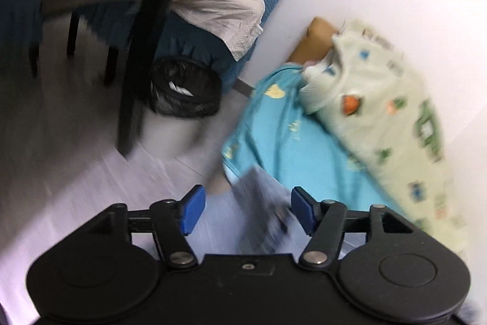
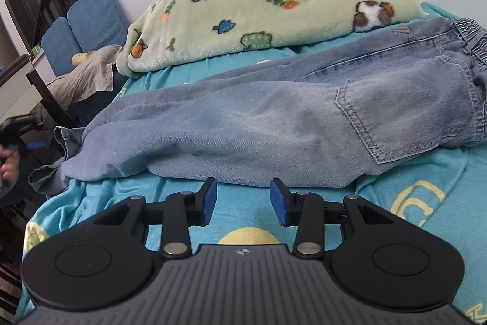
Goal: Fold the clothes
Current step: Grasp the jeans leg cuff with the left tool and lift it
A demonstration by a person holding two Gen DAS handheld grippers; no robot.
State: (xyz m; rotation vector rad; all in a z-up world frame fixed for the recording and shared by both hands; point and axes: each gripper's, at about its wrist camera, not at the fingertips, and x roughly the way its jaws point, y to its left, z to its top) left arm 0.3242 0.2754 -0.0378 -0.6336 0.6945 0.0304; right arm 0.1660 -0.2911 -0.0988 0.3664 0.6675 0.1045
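Light blue jeans [image 2: 258, 118] lie flat across the turquoise bed sheet [image 2: 243, 221], waistband at the right and leg hems at the left bed edge. My right gripper [image 2: 245, 198] hovers just in front of them, open, with nothing between its blue pads. At the bed's corner my left gripper [image 1: 248, 207] is open. A blurred end of the denim [image 1: 261, 203] sits between its fingers, and the pads stand clear of it. In the right wrist view the left gripper [image 2: 12, 136] shows at the far left, held by a hand.
A green cartoon-print fleece blanket [image 2: 258, 5] is heaped behind the jeans, against the white wall. Beside the bed are a black-bagged bin [image 1: 185, 90], a dark table leg [image 1: 146, 51], and a blue sofa with beige cloth [image 1: 219, 8]. Pale floor [image 1: 91, 172] lies below.
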